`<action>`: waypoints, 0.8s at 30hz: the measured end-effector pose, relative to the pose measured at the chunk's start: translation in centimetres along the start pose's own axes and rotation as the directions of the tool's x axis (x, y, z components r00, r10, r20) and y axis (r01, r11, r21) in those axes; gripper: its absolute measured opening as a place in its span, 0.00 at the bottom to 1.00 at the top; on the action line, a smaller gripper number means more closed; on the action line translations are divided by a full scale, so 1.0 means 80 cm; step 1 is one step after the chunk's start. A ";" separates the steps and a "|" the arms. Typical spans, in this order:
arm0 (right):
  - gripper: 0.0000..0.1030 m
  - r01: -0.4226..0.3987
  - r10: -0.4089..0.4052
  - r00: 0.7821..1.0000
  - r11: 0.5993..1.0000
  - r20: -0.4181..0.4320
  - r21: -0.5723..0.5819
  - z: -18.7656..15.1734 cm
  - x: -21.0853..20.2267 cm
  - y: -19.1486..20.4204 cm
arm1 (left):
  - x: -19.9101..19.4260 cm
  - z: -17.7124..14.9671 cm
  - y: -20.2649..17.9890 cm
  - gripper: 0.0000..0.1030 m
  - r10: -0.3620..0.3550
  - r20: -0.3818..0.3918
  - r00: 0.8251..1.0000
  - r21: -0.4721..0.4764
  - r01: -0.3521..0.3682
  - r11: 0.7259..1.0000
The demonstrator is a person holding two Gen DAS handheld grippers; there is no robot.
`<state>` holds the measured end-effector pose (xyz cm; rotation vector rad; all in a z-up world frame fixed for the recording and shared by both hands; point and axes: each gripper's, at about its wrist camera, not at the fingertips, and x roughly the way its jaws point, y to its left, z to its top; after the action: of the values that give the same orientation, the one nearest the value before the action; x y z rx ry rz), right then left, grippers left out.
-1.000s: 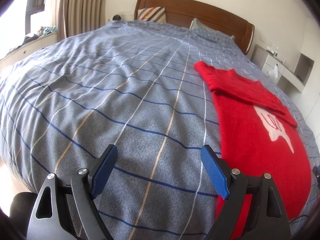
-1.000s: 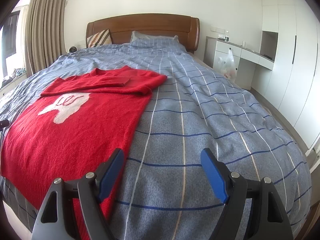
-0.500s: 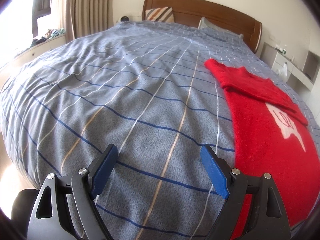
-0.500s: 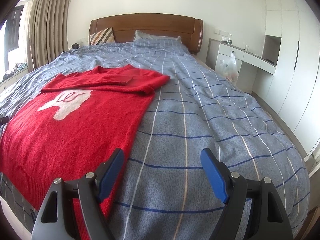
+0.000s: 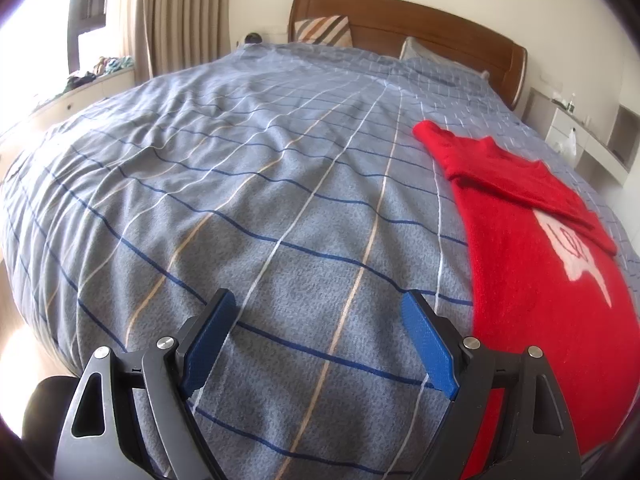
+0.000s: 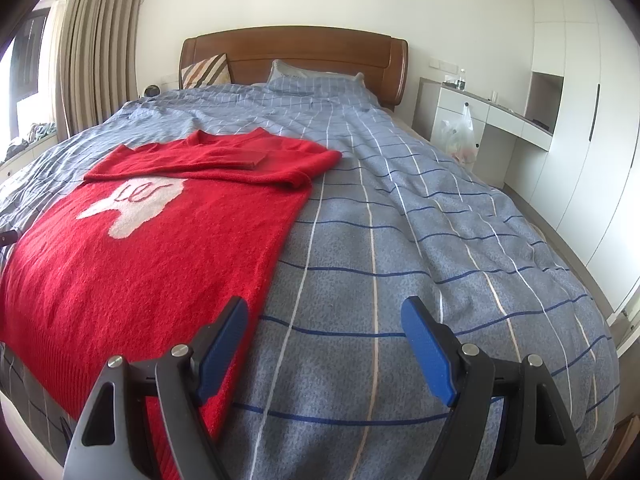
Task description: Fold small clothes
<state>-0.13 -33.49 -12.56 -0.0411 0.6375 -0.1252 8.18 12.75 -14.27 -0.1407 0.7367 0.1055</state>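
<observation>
In the left wrist view the left gripper [image 5: 320, 332] gapes wide and empty over the checked bedspread [image 5: 248, 200] beside the red sweater [image 5: 552, 300], while the right wrist view shows the right gripper [image 6: 324, 340] equally wide, empty, at the sweater's [image 6: 140, 256] edge.

checked bedspread [image 6: 400, 240], wooden headboard [image 6: 296, 54] (striped cushion [image 6: 208, 72] against it).

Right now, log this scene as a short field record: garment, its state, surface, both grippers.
garment: red sweater with a white motif
state: laid flat, sleeves folded across the chest, body not yet folded
surface: grey-blue checked bedspread
left gripper: open, holding nothing, over bare bedspread beside the sweater's edge
right gripper: open, holding nothing, near the sweater's lower corner
background: wooden headboard, striped cushion
</observation>
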 end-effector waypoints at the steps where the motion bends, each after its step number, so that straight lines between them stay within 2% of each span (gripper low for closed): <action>1: 0.76 -0.001 0.001 1.000 1.000 -0.002 -0.001 0.000 0.001 0.000 | 0.000 0.000 0.000 0.84 0.000 0.000 1.000 0.001 0.000 1.000; 24: 0.76 -0.002 0.002 1.000 1.000 -0.003 -0.003 0.000 0.002 0.001 | 0.002 0.000 -0.003 0.84 0.003 -0.003 1.000 0.003 -0.003 1.000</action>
<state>-0.01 -33.40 -12.66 -0.0431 0.6402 -0.1226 8.34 12.52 -14.37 -0.1371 0.7403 0.1070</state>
